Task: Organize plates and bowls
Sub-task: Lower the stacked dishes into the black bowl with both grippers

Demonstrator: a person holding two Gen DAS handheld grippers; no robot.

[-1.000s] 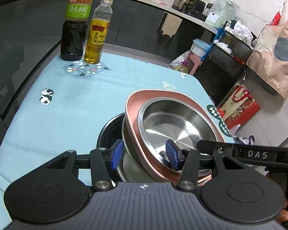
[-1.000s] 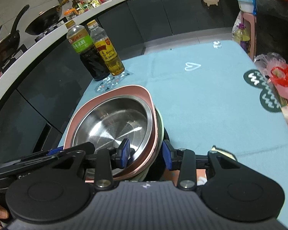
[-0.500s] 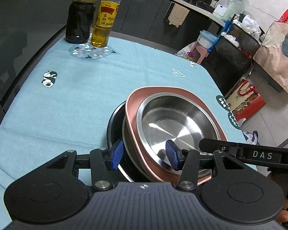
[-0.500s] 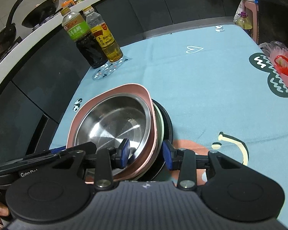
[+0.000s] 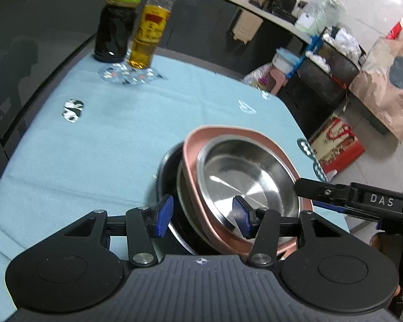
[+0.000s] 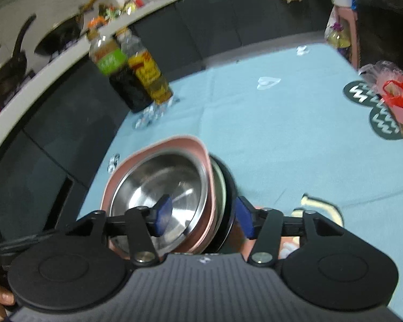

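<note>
On the blue tablecloth (image 5: pixel 99 145), the nested stack (image 5: pixel 244 185) of steel bowl, pink plate and dark dishes tilts between both grippers, left (image 5: pixel 201 214) and right (image 6: pixel 204 214), each spread astride its rim, so the carrying step seems underway; next, closing firmly and moving together.

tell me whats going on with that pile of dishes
A person is holding a nested stack of dishes with two handheld grippers, one on each side. The left gripper and the right gripper each have their jaws straddling the stack's rim. The stack is a steel bowl inside a pink squarish plate, over further dishes and a black bowl at the bottom. It sits over the light blue tablecloth, and whether it rests on it is unclear. Two sauce bottles stand at the far end.
</note>
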